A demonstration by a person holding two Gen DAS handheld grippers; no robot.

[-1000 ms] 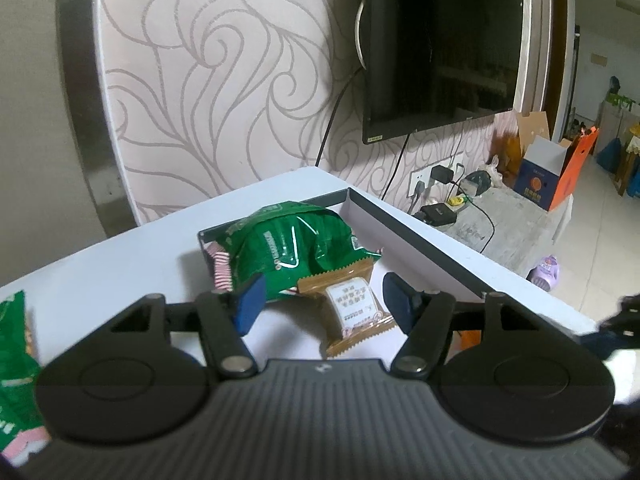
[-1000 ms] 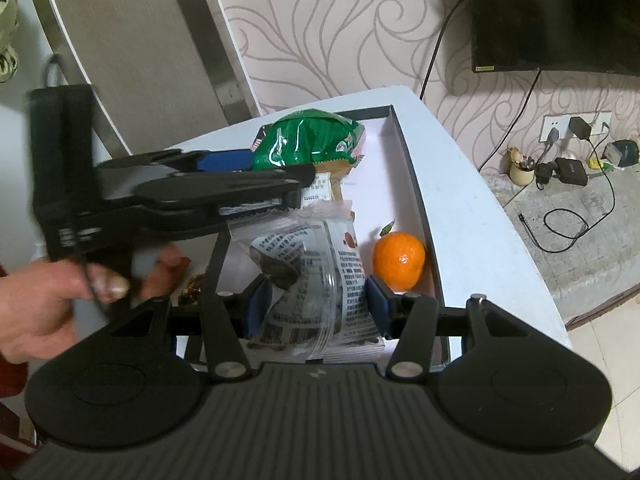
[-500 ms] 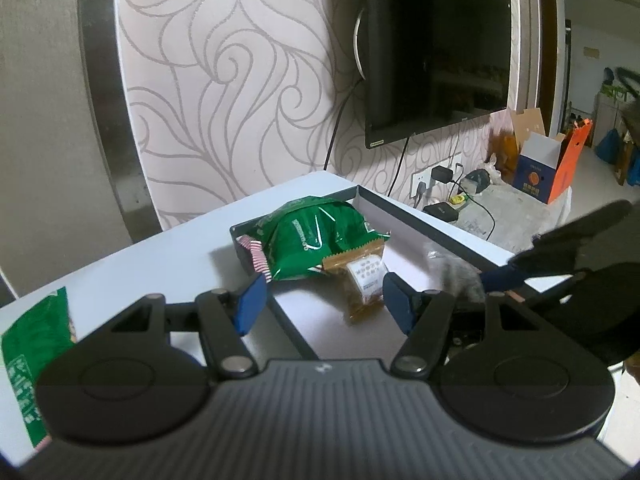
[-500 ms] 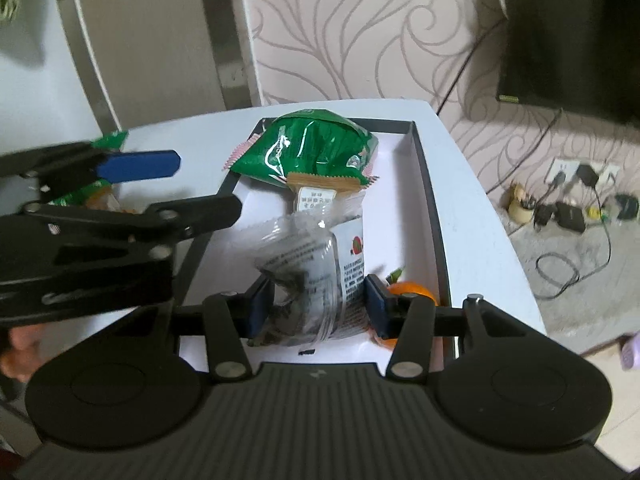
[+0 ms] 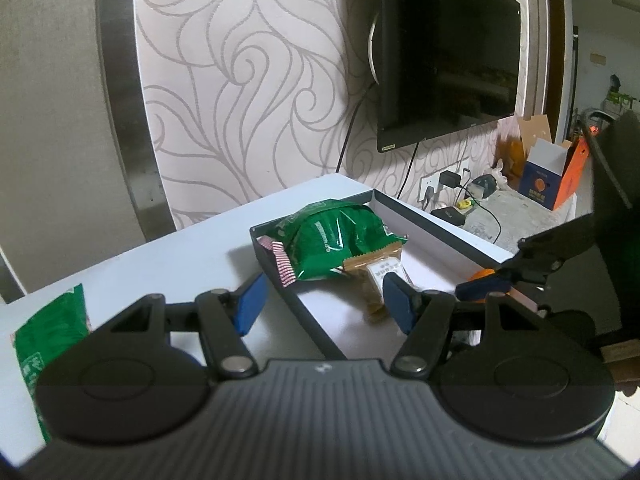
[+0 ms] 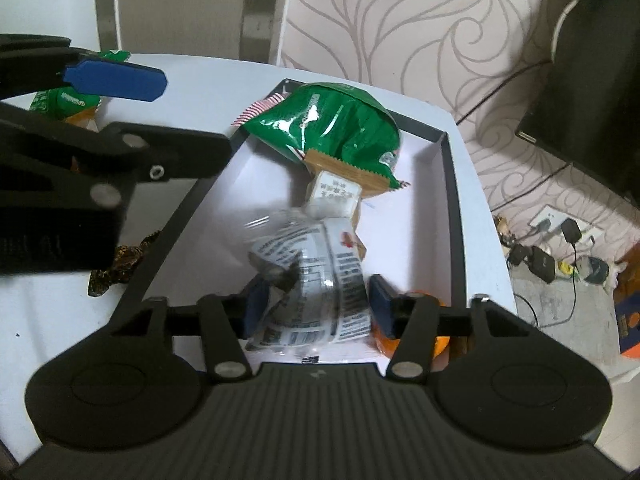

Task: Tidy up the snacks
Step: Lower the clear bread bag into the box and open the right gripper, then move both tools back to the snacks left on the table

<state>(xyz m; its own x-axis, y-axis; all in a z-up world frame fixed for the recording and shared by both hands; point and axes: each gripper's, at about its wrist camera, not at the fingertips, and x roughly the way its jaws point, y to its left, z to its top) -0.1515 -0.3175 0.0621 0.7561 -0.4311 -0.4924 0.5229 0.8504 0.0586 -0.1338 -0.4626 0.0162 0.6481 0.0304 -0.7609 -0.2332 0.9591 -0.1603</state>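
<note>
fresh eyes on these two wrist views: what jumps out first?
The puffy green snack bag at the far end of the shallow dark-rimmed box, overlapping a brown wafer pack. Nearer, a clear printed packet sits blurred between the right gripper, whose jaws have just been opening. An orange peeks out behind its right finger.

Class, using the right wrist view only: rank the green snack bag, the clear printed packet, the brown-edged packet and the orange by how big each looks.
1. green snack bag
2. clear printed packet: near the camera and blurred, so it may not really be smaller
3. brown-edged packet, partly covered
4. orange, mostly hidden behind the right gripper's fingers; rank unsure
</note>
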